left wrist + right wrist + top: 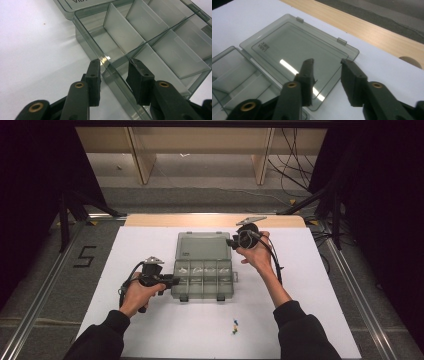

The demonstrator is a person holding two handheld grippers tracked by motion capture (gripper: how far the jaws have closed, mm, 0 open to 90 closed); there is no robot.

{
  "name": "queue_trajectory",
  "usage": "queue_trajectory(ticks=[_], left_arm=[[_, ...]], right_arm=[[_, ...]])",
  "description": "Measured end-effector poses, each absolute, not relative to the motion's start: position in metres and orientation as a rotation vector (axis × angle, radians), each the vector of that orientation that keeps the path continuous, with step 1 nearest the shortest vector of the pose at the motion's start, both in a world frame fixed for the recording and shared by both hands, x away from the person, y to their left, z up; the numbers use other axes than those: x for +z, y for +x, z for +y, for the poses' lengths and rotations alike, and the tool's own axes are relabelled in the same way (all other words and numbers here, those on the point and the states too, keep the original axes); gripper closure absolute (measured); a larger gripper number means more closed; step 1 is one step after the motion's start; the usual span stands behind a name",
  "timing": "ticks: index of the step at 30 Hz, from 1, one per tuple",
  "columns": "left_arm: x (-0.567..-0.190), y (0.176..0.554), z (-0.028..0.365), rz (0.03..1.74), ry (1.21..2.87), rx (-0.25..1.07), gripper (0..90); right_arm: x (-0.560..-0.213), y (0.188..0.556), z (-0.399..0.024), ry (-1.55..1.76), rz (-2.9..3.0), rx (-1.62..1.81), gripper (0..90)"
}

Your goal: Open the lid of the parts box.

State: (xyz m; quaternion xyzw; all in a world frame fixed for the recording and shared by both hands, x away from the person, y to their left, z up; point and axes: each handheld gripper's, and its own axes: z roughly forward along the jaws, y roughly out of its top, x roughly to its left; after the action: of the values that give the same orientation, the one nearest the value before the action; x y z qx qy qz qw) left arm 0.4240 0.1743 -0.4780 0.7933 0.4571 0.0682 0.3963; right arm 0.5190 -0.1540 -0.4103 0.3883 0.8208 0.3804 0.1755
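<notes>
High view: clear organizer box lies mid-table on the white sheet, its lid flat open at 12 o'clock. Left gripper sits at the box's 9 o'clock wall, right gripper at the lid's 3 o'clock edge.

Left gripper view: jaws part-open, straddling the box wall; whether the pads press it, cannot tell.

Right gripper view: jaws part-open above the lid, gripping nothing.

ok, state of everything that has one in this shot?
organizer box: open, compartments look empty
lid: folded back flat on the table
left gripper: fingers straddle the box's near wall, gap visible, not clamped
right gripper: fingers apart over the lid's edge, holding nothing
small coloured pieces: loose on the table, outside the box
</notes>
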Motion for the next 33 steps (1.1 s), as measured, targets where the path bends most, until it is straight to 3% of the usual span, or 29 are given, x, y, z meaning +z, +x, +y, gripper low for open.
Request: queue_trajectory(ticks=[5,12,19,33], left_arm=[[-0.477,0.423,0.175,1.149,2.004,0.188,60.2],[-0.473,0.419,0.178,1.15,1.986,0.184,47.0],[-0.464,0.41,0.177,1.134,1.941,0.222,38.2],[-0.444,0.388,0.172,1.036,1.825,0.276,30.8]], right_arm=[[-0.402,0.51,-0.15,1.041,2.339,1.072,48.7],[-0.389,0.484,-0.147,0.94,2.364,1.057,37.5],[-0.389,0.457,-0.154,0.872,2.408,1.055,33.5],[-0.395,0.431,-0.164,0.841,2.448,1.025,29.3]])
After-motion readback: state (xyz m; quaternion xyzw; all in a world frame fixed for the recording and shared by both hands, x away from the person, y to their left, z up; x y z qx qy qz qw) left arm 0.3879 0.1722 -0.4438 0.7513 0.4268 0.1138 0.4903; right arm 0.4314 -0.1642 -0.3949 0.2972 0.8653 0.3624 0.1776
